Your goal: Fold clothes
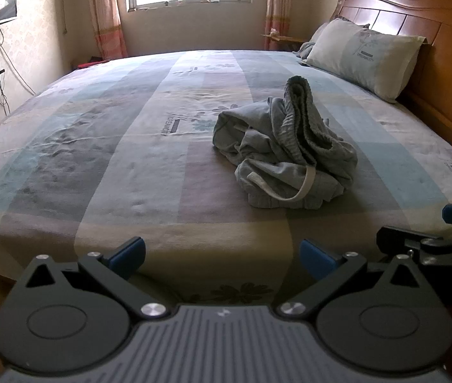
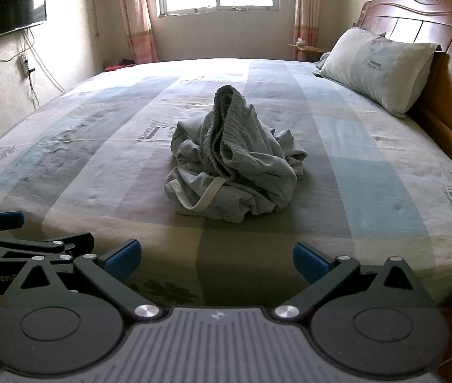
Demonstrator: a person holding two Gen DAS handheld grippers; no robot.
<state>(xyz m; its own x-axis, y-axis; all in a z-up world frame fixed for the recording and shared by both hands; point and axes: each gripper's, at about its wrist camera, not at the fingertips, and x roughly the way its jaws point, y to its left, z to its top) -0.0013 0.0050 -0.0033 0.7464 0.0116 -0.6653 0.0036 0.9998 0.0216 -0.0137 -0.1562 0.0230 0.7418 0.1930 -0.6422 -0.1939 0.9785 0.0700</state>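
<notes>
**Both grippers spread and empty, garment heaped ahead**

Fingers point(image 1: 128, 253) of the left gripper point(image 1: 222, 255) stand wide apart with nothing between the blue pads, and the right gripper point(image 2: 216, 257) matches it: jaws spread, empty, held low over the near edge of the bed point(image 2: 66, 146). Each gripper shows at the edge of the other's view, so the two sit side by side and close together.

Ahead of both lies the grey garment point(image 2: 232, 162), crumpled into a heap on the patterned sheet, well apart from either set of pads. Its ribbed waistband point(image 2: 226, 121) stands up as a peak at the far side of the pile, and a pale drawstring point(image 2: 205, 196) loops across the near side. It looks like shorts or trousers, though the heap hides the legs.

From the right wrist view the pile sits almost straight ahead, near centre. From the left wrist view the same pile point(image 1: 285, 146) lies ahead and off to the right. By that reading the right gripper is the better lined up, while the left would have to travel across as well as forward. No long axis can be read yet; the waistband ridge runs roughly away from the cameras. No folding has begun, and the likely first need is to spread the heap flat.

A pillow point(image 2: 379, 70) rests against the headboard on the right, clear of the work.
</notes>
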